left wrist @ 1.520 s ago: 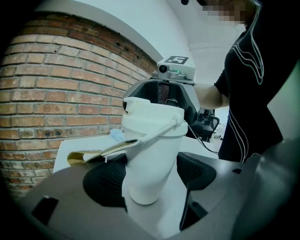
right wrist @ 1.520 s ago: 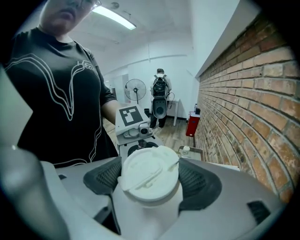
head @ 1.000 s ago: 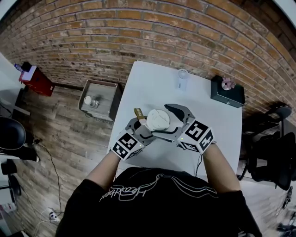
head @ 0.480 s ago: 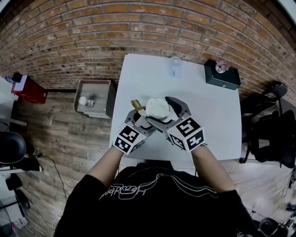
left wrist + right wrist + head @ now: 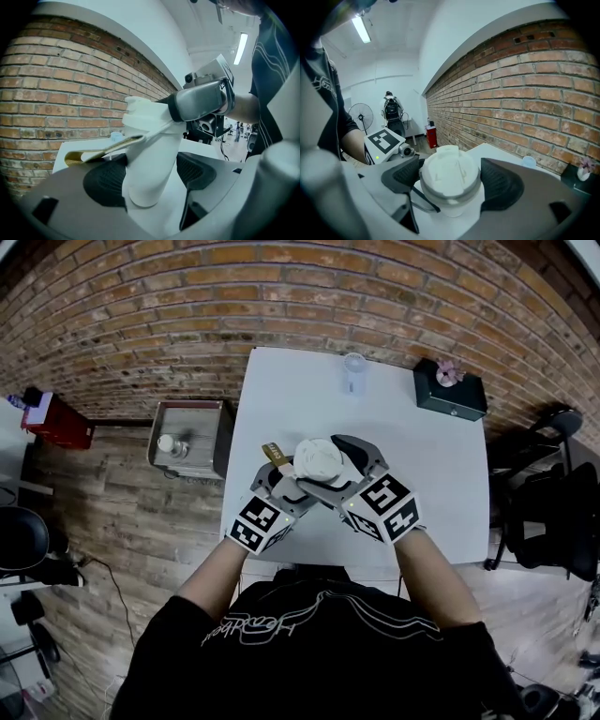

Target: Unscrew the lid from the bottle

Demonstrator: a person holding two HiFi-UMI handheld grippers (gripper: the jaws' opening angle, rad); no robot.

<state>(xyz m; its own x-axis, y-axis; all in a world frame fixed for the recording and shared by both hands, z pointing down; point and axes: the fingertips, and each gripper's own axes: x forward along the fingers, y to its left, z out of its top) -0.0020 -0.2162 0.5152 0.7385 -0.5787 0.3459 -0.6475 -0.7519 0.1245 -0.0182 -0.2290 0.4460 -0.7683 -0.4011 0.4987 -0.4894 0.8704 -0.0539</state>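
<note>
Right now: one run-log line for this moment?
left tongs: shut on bottle | right tongs: jaws just been closing, pads now on lid | lid: still on bottle

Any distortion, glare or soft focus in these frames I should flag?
Head view: strong fisheye, the red brick wall bows and the corners go dark. Left gripper view: the ceiling strip light glares, and the white plastic bottle up close looks soft. Right gripper view: evenly lit, the white round lid fairly sharp, edges vignetted.
</note>
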